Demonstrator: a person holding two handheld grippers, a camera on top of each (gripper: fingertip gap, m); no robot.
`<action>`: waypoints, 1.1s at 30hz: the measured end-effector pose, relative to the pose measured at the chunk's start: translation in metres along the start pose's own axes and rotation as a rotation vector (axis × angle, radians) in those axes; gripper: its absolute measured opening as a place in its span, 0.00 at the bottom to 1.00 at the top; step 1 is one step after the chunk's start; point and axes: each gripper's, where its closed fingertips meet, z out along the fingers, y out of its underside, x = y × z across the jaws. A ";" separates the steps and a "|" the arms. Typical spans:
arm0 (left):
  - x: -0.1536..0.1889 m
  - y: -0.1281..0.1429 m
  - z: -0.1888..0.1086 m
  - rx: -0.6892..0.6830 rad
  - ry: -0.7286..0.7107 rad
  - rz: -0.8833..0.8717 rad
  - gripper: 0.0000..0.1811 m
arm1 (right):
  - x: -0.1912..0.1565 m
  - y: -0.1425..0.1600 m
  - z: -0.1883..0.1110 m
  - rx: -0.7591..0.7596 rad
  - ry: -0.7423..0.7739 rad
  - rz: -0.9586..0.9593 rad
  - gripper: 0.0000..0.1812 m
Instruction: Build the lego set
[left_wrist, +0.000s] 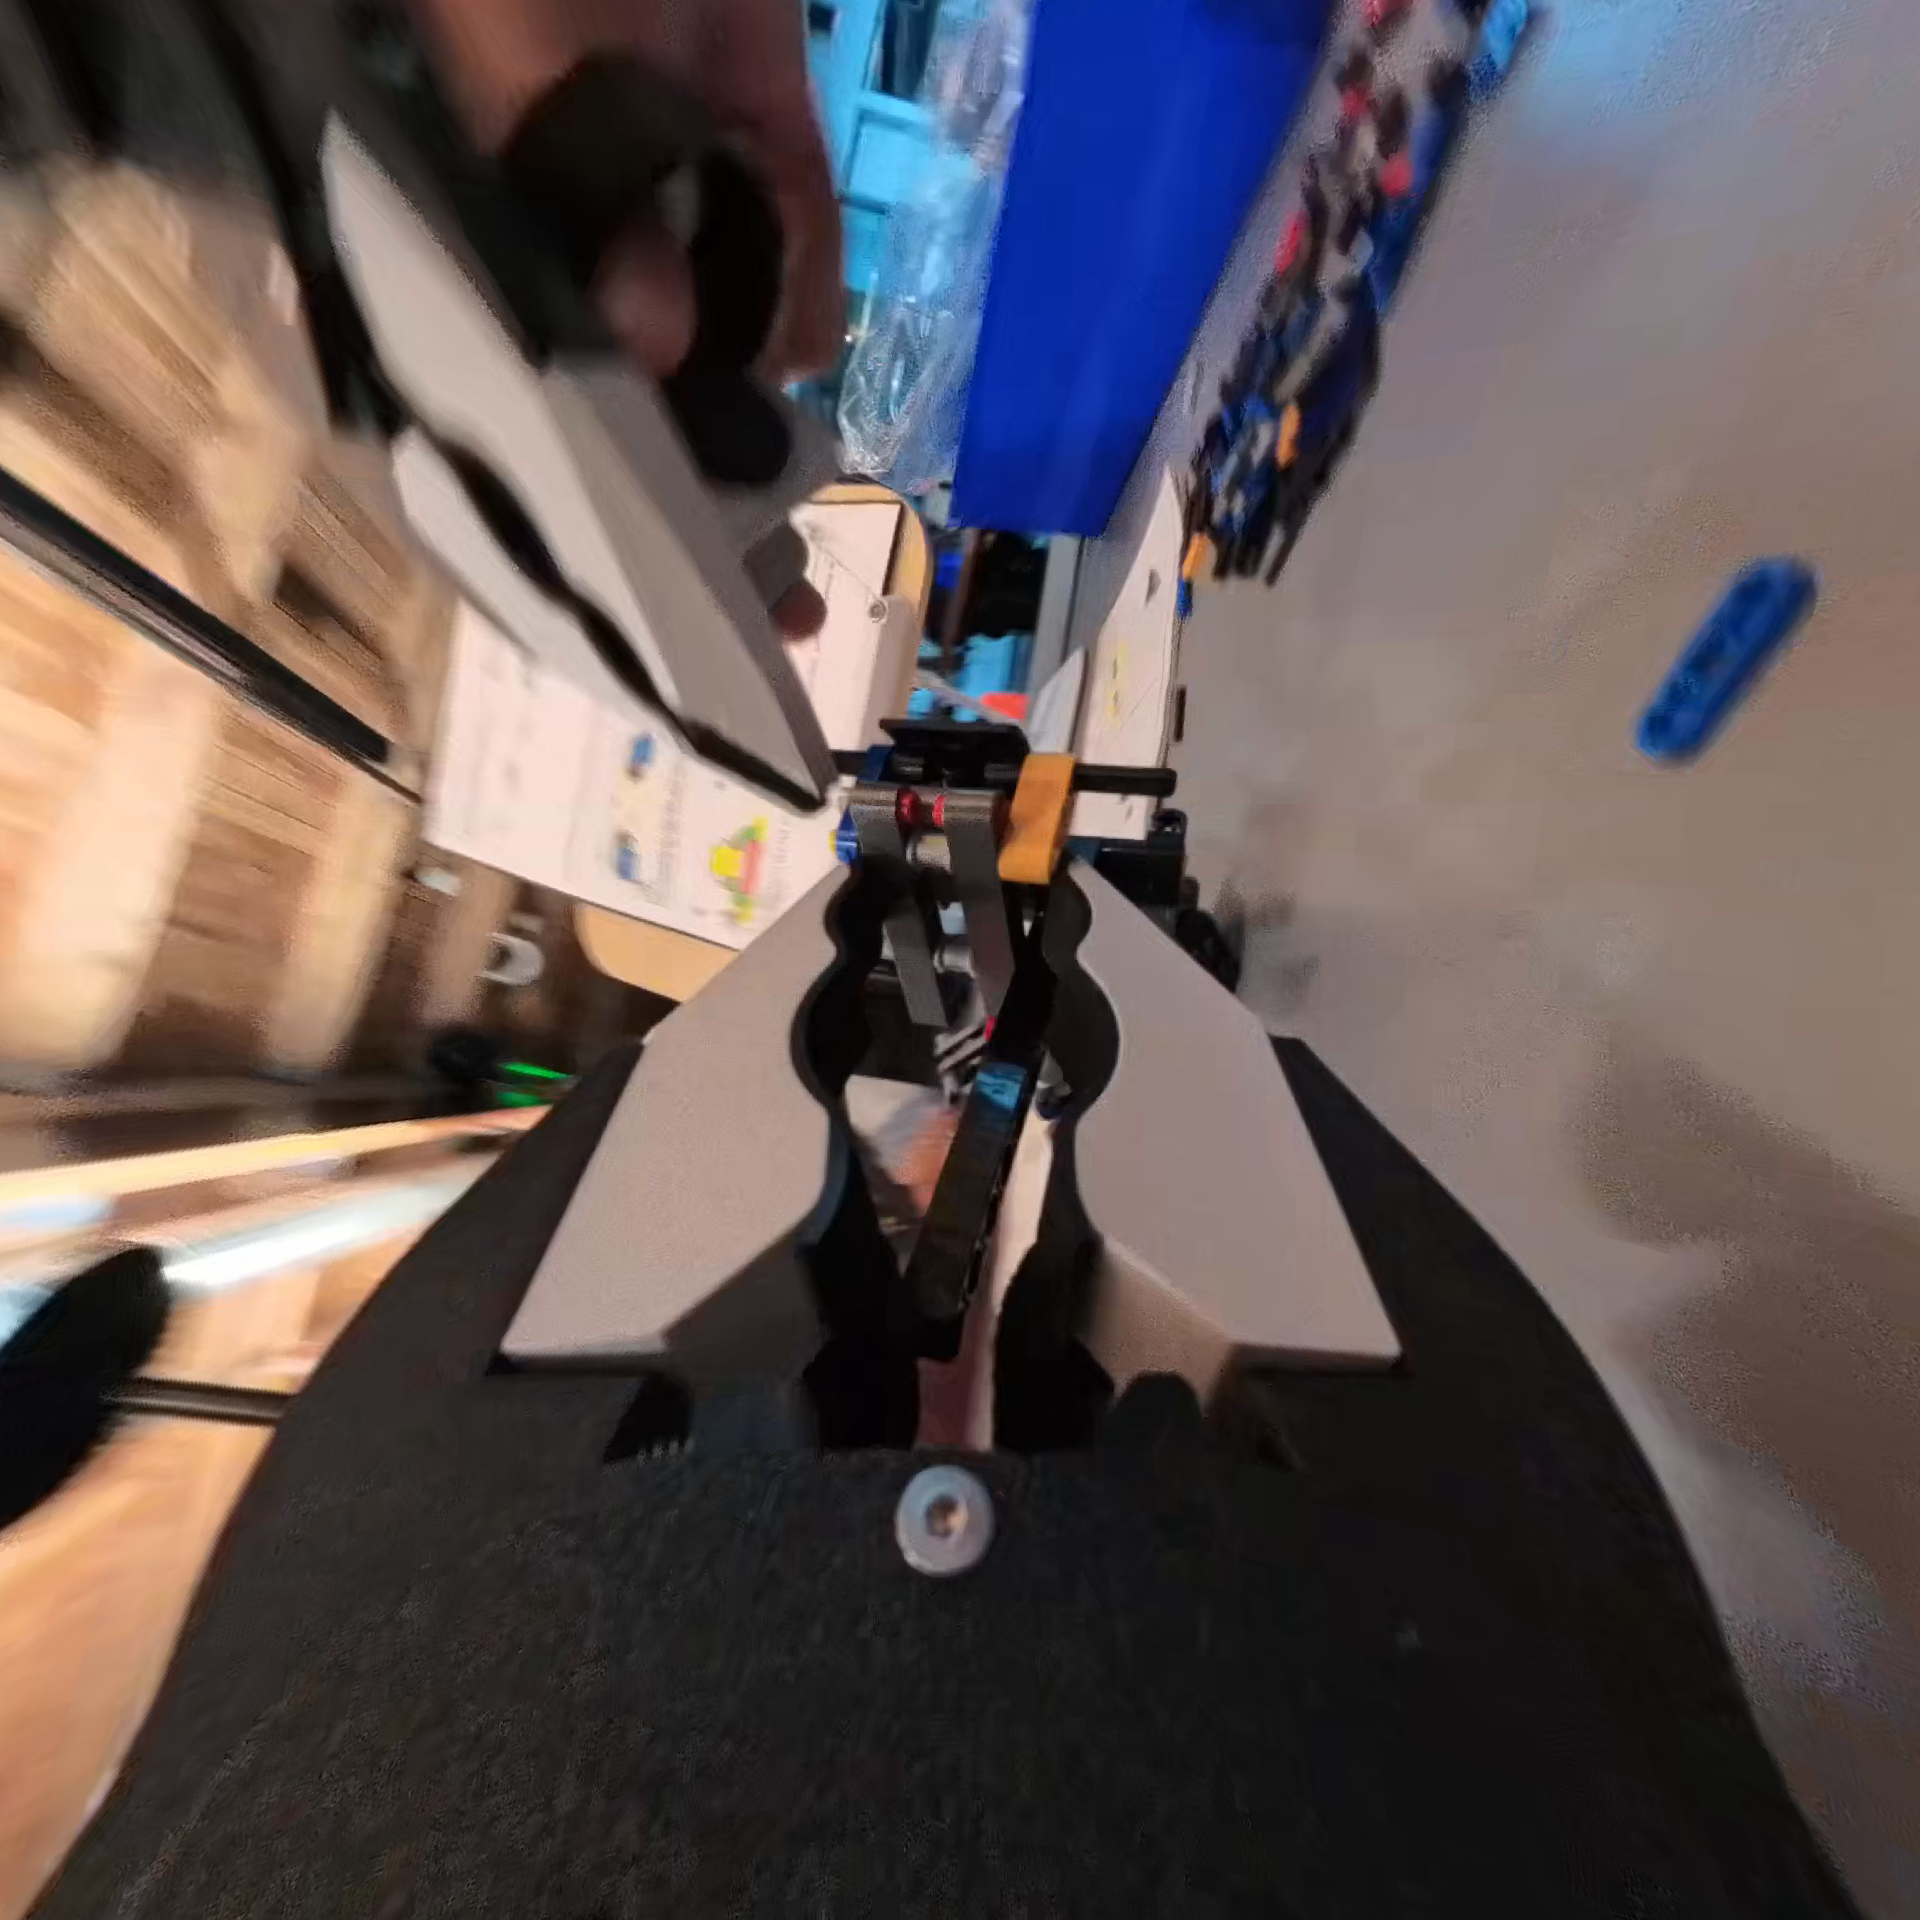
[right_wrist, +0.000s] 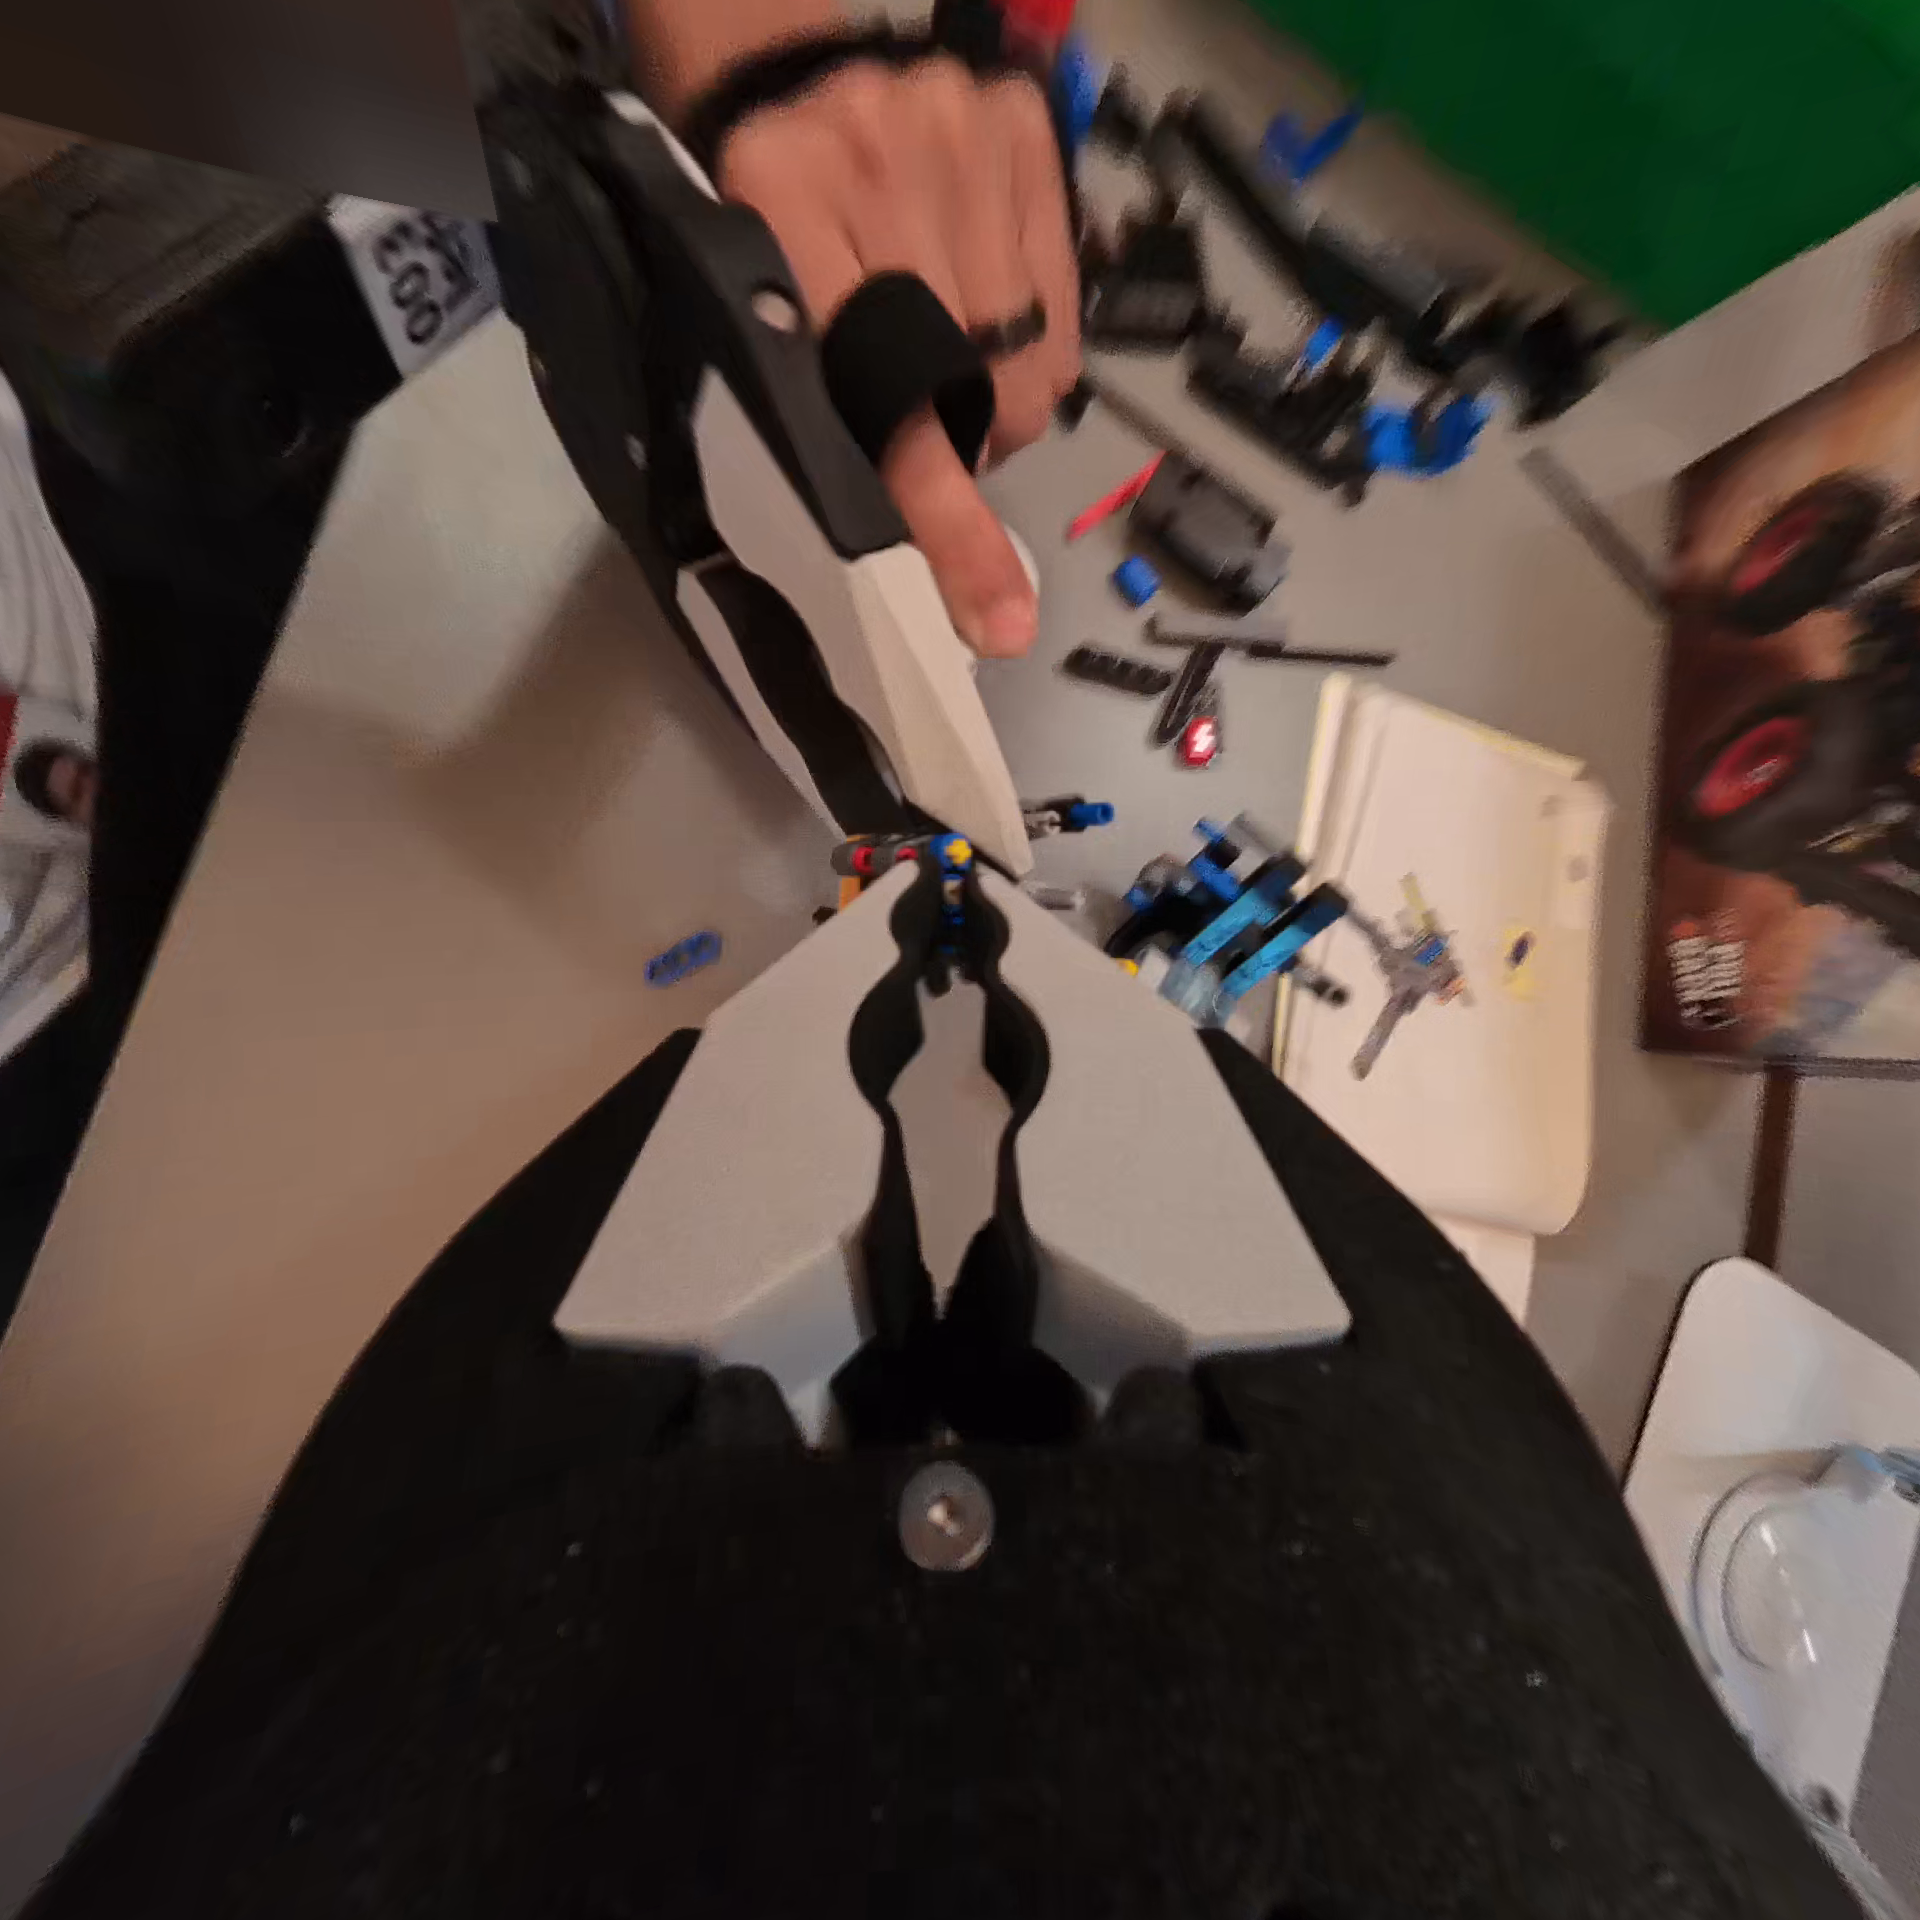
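Note:
My left gripper (left_wrist: 956, 883) is shut on a small lego assembly (left_wrist: 961, 831) and holds it off the table. The assembly has grey beams, a black beam, an orange piece (left_wrist: 1034, 826) and a black axle. My right gripper (right_wrist: 951, 878) is shut on the assembly's end with the blue and yellow pin (right_wrist: 954, 854). In the left wrist view the right gripper (left_wrist: 821, 795) comes in from the upper left and touches that end. In the right wrist view the left gripper (right_wrist: 1003, 857) comes in from above. Both views are motion-blurred.
A loose blue beam (left_wrist: 1725, 660) (right_wrist: 683, 956) lies on the white table (right_wrist: 468, 831). An open instruction booklet (right_wrist: 1455, 935) (left_wrist: 623, 790), a blue sub-assembly (right_wrist: 1226, 914), a pile of black and blue parts (right_wrist: 1299, 343) (left_wrist: 1299, 364), the set's box (right_wrist: 1797, 727) and a blue bin (left_wrist: 1122, 260) lie around. Less than 4 cm separates the two grippers' tips.

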 end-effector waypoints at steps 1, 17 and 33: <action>-0.004 0.001 -0.001 0.011 0.041 -0.121 0.16 | 0.005 -0.009 -0.011 0.080 0.050 0.013 0.06; 0.000 -0.001 0.002 0.013 0.181 -0.335 0.16 | -0.003 0.000 0.007 -0.167 0.493 -0.239 0.19; 0.005 0.004 0.005 -0.031 0.192 -0.322 0.16 | 0.002 0.002 0.014 -0.206 0.546 -0.233 0.23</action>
